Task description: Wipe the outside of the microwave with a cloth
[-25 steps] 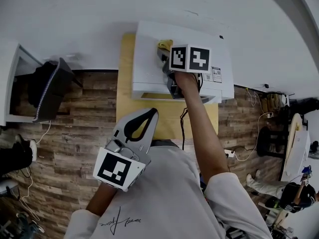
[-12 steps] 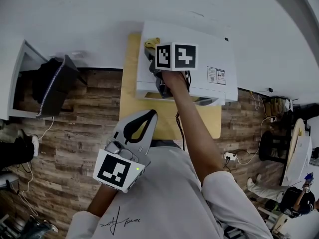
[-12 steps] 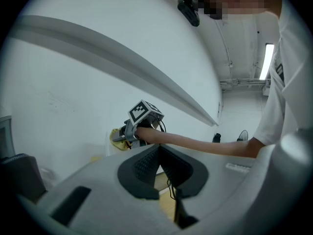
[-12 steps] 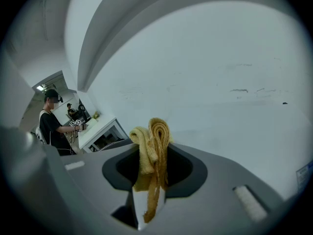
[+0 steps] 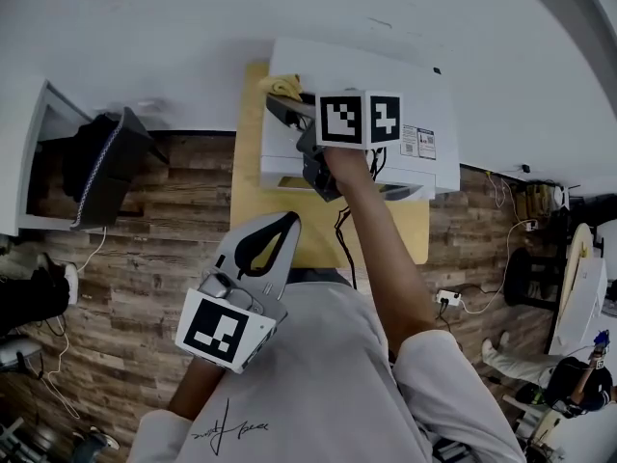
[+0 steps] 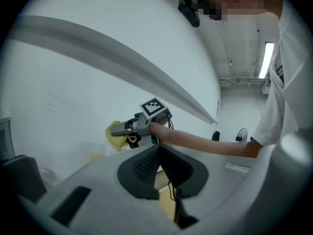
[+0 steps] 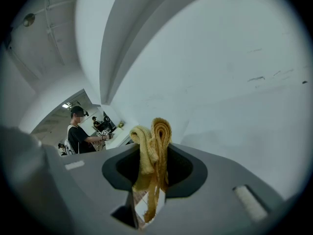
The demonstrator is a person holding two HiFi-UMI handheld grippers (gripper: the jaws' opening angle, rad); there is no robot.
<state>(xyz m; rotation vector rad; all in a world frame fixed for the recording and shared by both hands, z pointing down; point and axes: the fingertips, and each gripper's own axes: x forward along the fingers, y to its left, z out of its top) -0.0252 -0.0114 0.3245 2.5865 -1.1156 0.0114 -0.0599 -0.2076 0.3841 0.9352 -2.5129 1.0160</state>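
On the wooden surface [image 5: 251, 201], against a white wall:

- Microwave [image 5: 386, 95]: white, seen from above, with a printed label [image 5: 416, 143] near the right end of its top. A black cable [image 5: 339, 230] runs from its front down across the surface.
- Cloth [image 5: 282, 86]: yellow and bunched, at the left edge of the microwave's top near the back corner. In the right gripper view it stands up in folded loops [image 7: 154, 146] between the fingers, with a strip hanging below them. From the left gripper view it shows as a yellow wad [image 6: 115, 131] at the tip of the far gripper.
- Right gripper [image 5: 277, 104]: held out at arm's length over the microwave's left side, with its marker cube [image 5: 359, 119] facing up. Its fingers are clamped on the cloth [image 7: 154, 165].
- Left gripper [image 5: 287, 222]: held close to the person's chest, well apart from the microwave and pointing towards it. Its fingers are pressed together with nothing between them [image 6: 159, 148], and its marker cube [image 5: 224, 328] sits at the near end.
- Floor [image 5: 145, 249]: dark wood planks on both sides of the surface.
- Black container [image 5: 101, 167]: on the floor to the left, beside a white unit; its contents are unclear.
- Background person [image 7: 78, 133]: small and distant in the right gripper view.
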